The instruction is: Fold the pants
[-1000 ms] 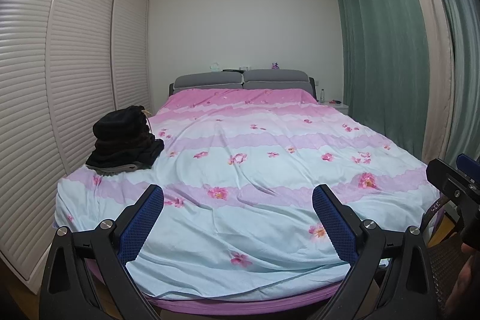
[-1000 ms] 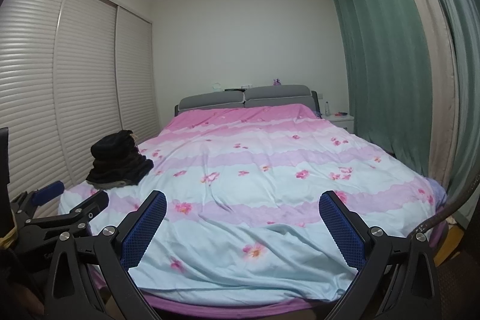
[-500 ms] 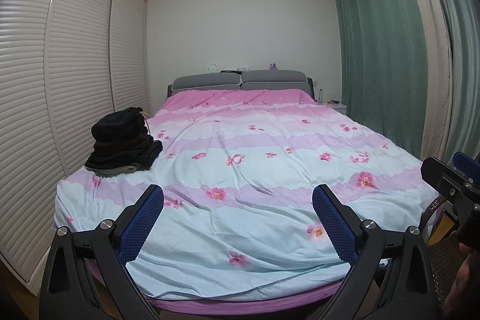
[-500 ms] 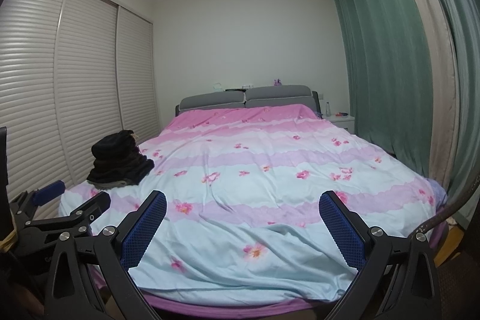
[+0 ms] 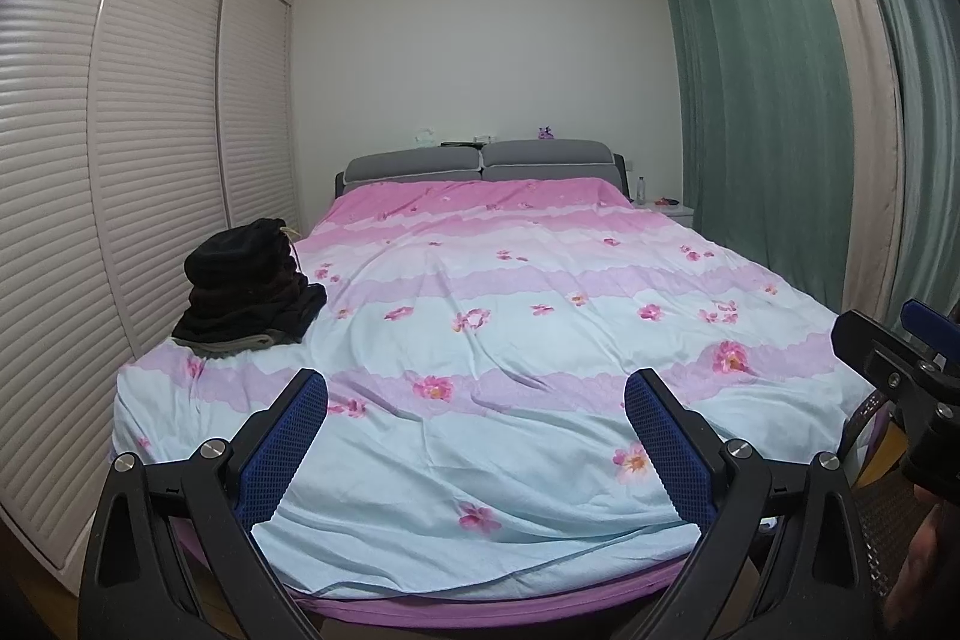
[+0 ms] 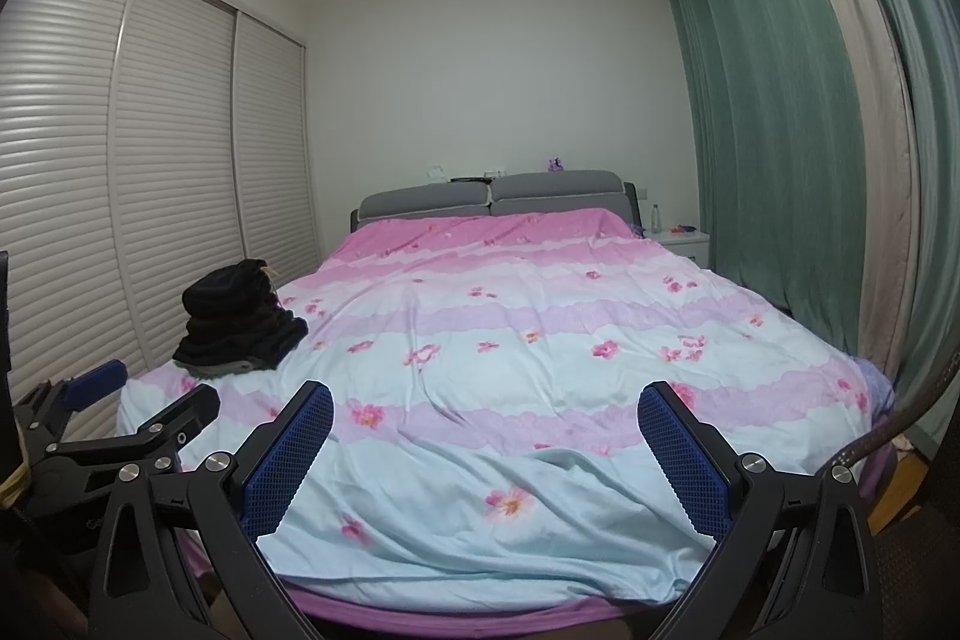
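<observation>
A pile of dark pants (image 5: 249, 295) lies on the left side of the bed (image 5: 540, 340), near its foot; it also shows in the right wrist view (image 6: 237, 322). My left gripper (image 5: 477, 394) is open and empty, held above the foot of the bed, well short of the pile. My right gripper (image 6: 485, 403) is open and empty too, beside the left one. The right gripper shows at the right edge of the left wrist view (image 5: 894, 358), and the left gripper shows at the lower left of the right wrist view (image 6: 138, 418).
The bed carries a pink, lilac and pale blue flowered cover (image 6: 540, 370). White slatted wardrobe doors (image 5: 120, 160) stand along the left. Green curtains (image 5: 780, 130) hang on the right. A grey headboard (image 5: 480, 160) and a white nightstand (image 6: 681, 239) are at the far end.
Both grippers have stayed open and nearly still; the left wrist view has drifted very slightly. The pile of pants has not moved.
</observation>
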`<state>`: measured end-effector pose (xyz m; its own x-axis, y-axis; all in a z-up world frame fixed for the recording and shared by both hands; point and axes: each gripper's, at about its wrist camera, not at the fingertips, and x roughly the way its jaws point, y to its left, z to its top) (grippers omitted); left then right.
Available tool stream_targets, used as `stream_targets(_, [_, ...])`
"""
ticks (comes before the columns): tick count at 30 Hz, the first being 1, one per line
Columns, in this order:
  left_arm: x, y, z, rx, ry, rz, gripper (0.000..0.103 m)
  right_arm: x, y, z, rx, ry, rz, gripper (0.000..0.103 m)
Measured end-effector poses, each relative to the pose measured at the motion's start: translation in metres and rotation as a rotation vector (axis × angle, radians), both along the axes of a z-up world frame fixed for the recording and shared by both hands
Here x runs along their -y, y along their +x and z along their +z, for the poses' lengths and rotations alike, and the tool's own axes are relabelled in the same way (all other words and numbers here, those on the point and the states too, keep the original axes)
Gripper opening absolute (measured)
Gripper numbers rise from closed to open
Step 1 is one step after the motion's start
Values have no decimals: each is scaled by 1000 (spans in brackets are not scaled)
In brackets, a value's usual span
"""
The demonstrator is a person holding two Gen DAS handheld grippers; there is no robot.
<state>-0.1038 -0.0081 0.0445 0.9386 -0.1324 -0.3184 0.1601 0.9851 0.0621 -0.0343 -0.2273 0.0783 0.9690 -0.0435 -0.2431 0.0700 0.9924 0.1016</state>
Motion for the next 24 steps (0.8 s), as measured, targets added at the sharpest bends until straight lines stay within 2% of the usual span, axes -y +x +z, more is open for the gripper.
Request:
stream_targets(9, [-1, 0, -2, -33, -14, -15, 101, 2, 0, 0, 0, 2, 2, 103])
stream_targets(24, [4, -1, -5, -28, 30, -19, 103, 1, 0, 0, 0, -4, 10, 103])
